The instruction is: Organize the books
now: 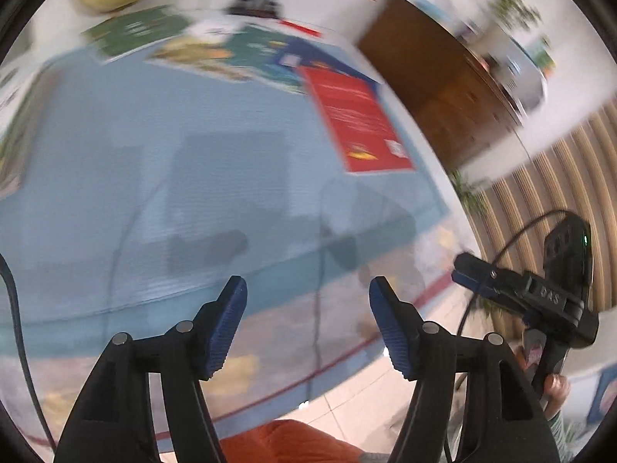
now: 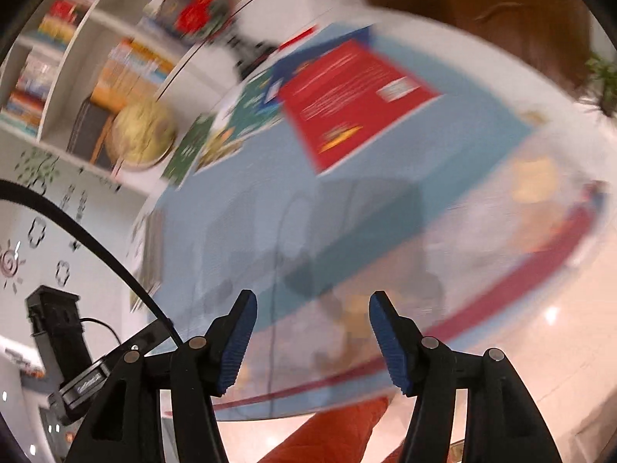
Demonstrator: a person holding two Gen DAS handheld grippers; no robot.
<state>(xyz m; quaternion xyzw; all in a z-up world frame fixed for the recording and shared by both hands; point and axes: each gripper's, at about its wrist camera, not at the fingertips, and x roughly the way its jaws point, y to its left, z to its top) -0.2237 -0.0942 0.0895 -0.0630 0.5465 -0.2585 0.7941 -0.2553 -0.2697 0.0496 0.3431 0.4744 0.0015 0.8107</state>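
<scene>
Bright indoor light, heavy motion blur, fisheye bending at the edges, soft shadows, and floor glare.

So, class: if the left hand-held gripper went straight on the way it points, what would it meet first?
Probably the bare blue tablecloth: the open left hand-held gripper holds nothing, and the red book lies further off to the right. Blur makes depth uncertain.

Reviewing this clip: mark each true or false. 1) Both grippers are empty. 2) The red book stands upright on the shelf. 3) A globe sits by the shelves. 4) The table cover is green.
1) True: the left gripper and the right gripper are open, nothing between the jaws.
2) False: the red book lies flat on the table.
3) True: the globe.
4) False: the table cover is light blue.
</scene>
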